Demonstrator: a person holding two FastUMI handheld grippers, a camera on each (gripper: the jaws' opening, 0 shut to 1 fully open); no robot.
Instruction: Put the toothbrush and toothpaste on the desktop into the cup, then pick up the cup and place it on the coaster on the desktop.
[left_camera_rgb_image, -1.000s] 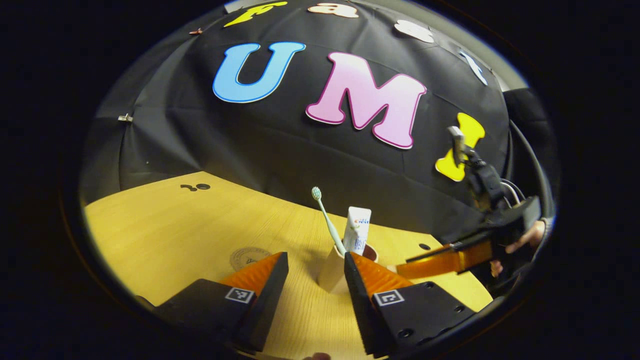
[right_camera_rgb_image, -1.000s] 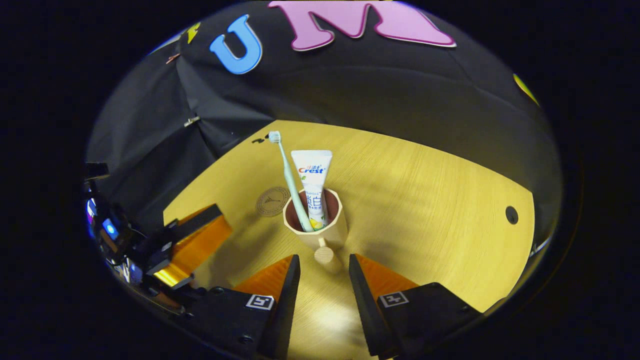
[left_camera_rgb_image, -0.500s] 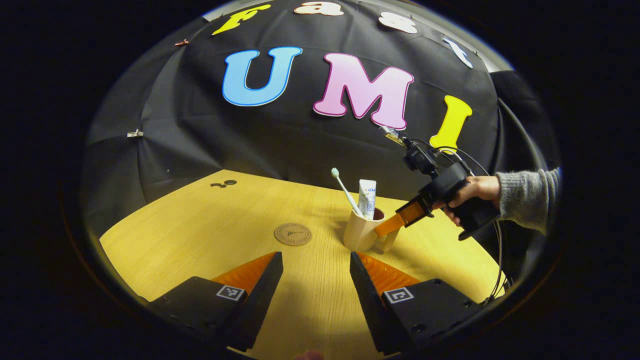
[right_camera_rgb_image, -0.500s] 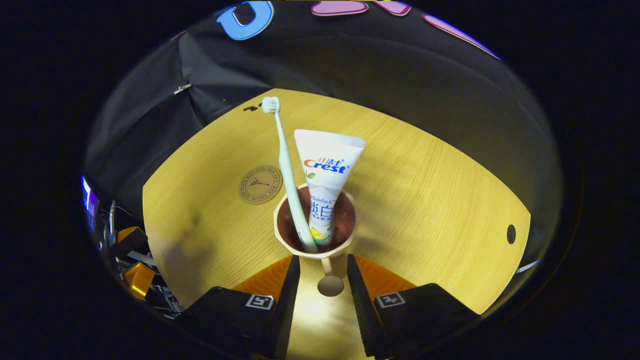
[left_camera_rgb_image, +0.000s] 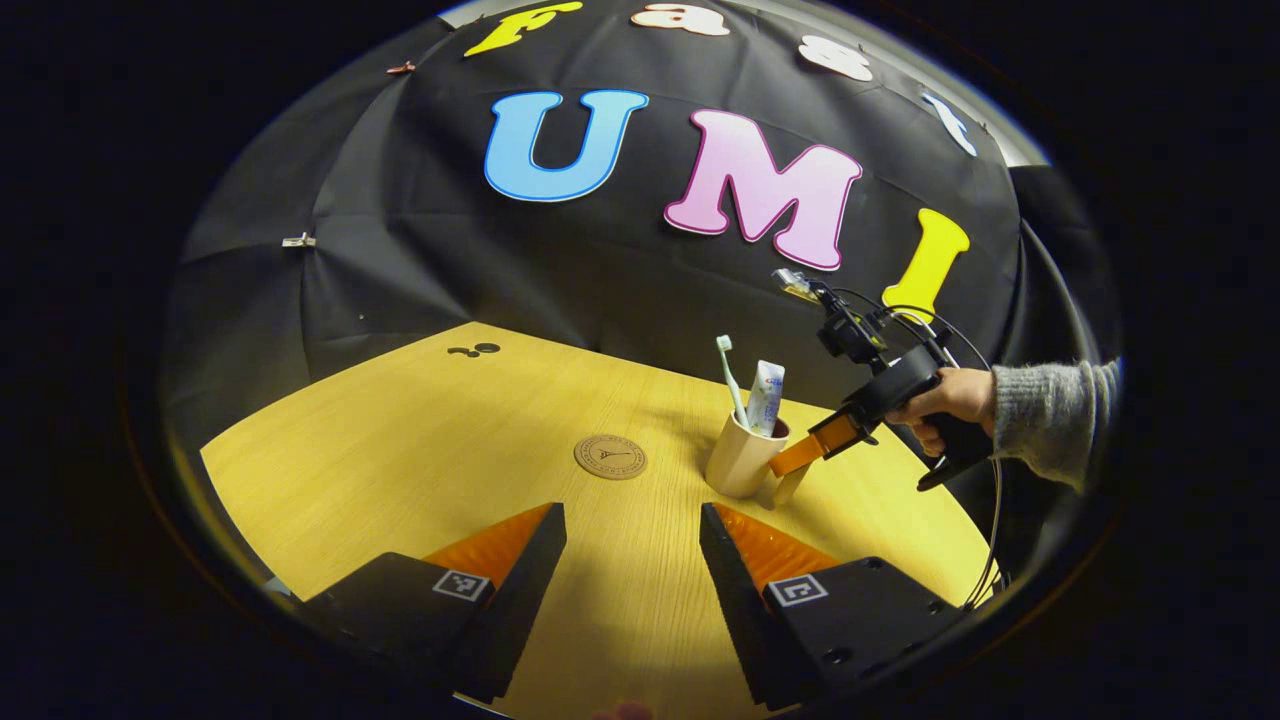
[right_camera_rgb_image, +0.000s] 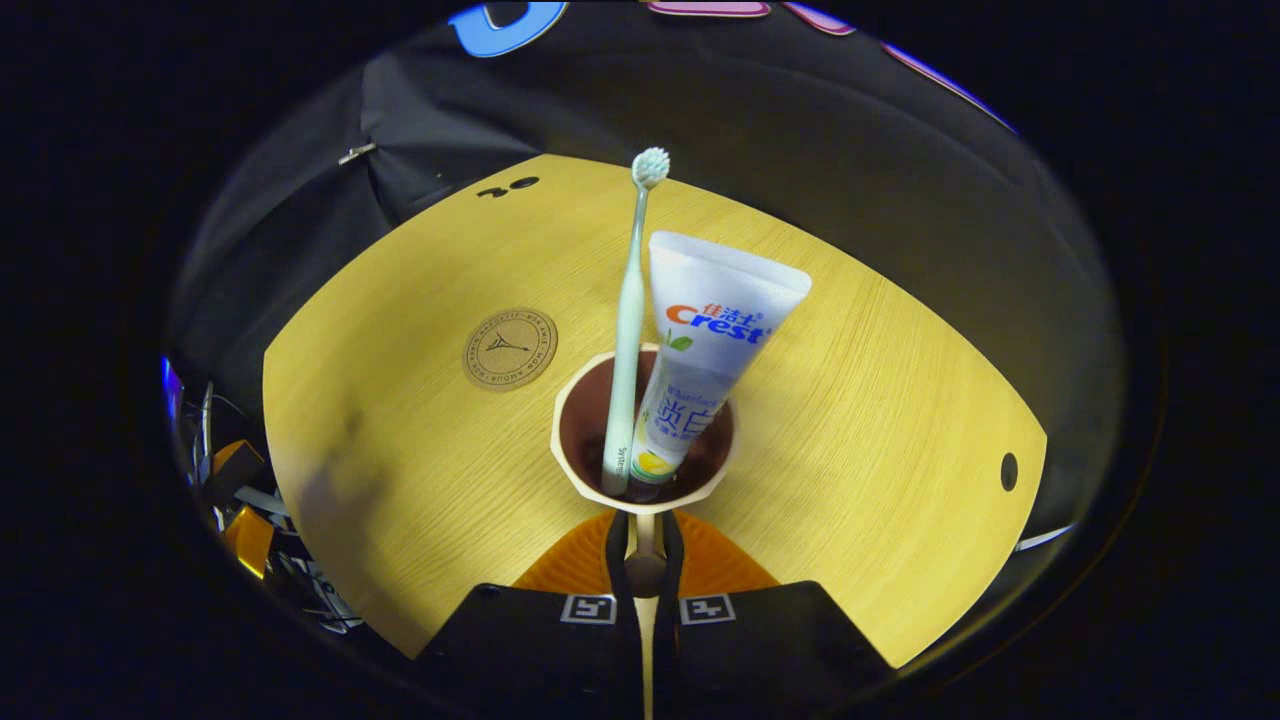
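A beige cup (right_camera_rgb_image: 642, 490) (left_camera_rgb_image: 741, 462) stands on the wooden desktop (right_camera_rgb_image: 850, 400). A pale green toothbrush (right_camera_rgb_image: 630, 320) (left_camera_rgb_image: 731, 368) and a white toothpaste tube (right_camera_rgb_image: 705, 340) (left_camera_rgb_image: 768, 398) stand upright inside it. My right gripper (right_camera_rgb_image: 645, 545) (left_camera_rgb_image: 800, 460) is shut on the cup's handle (right_camera_rgb_image: 645, 572), held by a hand (left_camera_rgb_image: 945, 400) in a grey sleeve. The round brown coaster (right_camera_rgb_image: 510, 348) (left_camera_rgb_image: 610, 456) lies flat on the desktop just left of the cup. My left gripper (left_camera_rgb_image: 632, 525) stays open and empty, well in front of the cup and coaster.
Two small dark holes (left_camera_rgb_image: 475, 350) mark the far left of the desktop, another hole (right_camera_rgb_image: 1008, 470) sits near its right edge. The black cloth wall (left_camera_rgb_image: 560, 270) rises behind the desk. Cables trail from the right gripper's body (left_camera_rgb_image: 990, 520).
The right gripper's fingers closed on the cup's handle. The left gripper drew back from the cup, which now stands farther off.
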